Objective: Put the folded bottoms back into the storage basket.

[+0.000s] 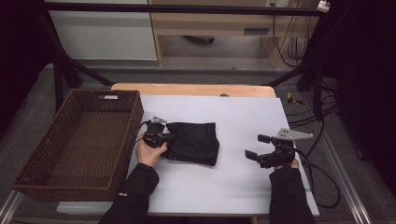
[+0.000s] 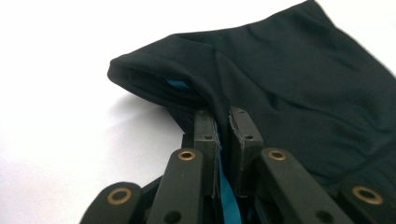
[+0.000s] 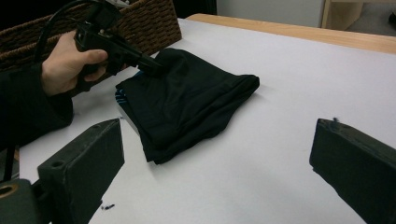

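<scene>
- Left gripper (image 1: pixel 164 138) clamped on left edge of folded black garment (image 1: pixel 194 142); jaws nearly together, cloth pinched between the pads, blue lining visible in the gap.
- Right gripper (image 1: pixel 259 148) wide apart, nothing between the jaws, resting on white table cover (image 1: pixel 243 186).
- Garment at 3 o'clock of left gripper, touching; at 9 o'clock of right gripper, well apart.
- Wicker basket (image 1: pixel 42 154) at 9 o'clock of garment, near.
</scene>
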A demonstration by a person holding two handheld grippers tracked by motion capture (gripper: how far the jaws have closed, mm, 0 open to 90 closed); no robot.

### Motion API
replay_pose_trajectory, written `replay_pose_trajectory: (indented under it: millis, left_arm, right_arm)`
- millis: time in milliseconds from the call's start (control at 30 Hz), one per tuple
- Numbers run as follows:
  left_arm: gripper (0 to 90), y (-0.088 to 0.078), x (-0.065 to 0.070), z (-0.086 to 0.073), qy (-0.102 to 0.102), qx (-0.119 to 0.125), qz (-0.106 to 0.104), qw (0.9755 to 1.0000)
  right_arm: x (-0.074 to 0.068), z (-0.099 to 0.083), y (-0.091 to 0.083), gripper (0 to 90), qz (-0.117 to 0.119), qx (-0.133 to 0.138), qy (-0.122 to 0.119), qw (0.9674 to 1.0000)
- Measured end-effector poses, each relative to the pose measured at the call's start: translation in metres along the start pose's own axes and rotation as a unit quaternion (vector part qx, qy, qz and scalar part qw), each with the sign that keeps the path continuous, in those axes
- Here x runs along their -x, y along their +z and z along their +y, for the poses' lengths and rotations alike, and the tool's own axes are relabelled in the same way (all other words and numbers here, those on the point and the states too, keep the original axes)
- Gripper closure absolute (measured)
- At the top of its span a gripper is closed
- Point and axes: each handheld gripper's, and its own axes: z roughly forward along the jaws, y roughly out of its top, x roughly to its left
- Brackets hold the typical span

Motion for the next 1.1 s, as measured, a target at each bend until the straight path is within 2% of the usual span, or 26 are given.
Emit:
replay_pose_trajectory:
  millis: [433, 767, 1100]
  left_arm:
    - [83.8, -0.016, 0.014, 0.014, 0.004, 0.02, -0.007, 0.9998]
    - [83.9, -0.026, 0.027, 0.025, 0.016, 0.031, -0.018, 0.9992]
    - [84.1, -0.036, 0.037, 0.035, 0.012, 0.036, -0.028, 0.9989]
  right_arm:
    - [-0.001, 0.0, 0.0, 3.3, -0.003, 0.0, -0.003, 1.0]
    - [-0.001, 0.0, 0.0, 3.3, -0.003, 0.0, -0.006, 1.0]
    - [-0.001, 0.0, 0.0, 3.3, -0.003, -0.001, -0.006, 1.0]
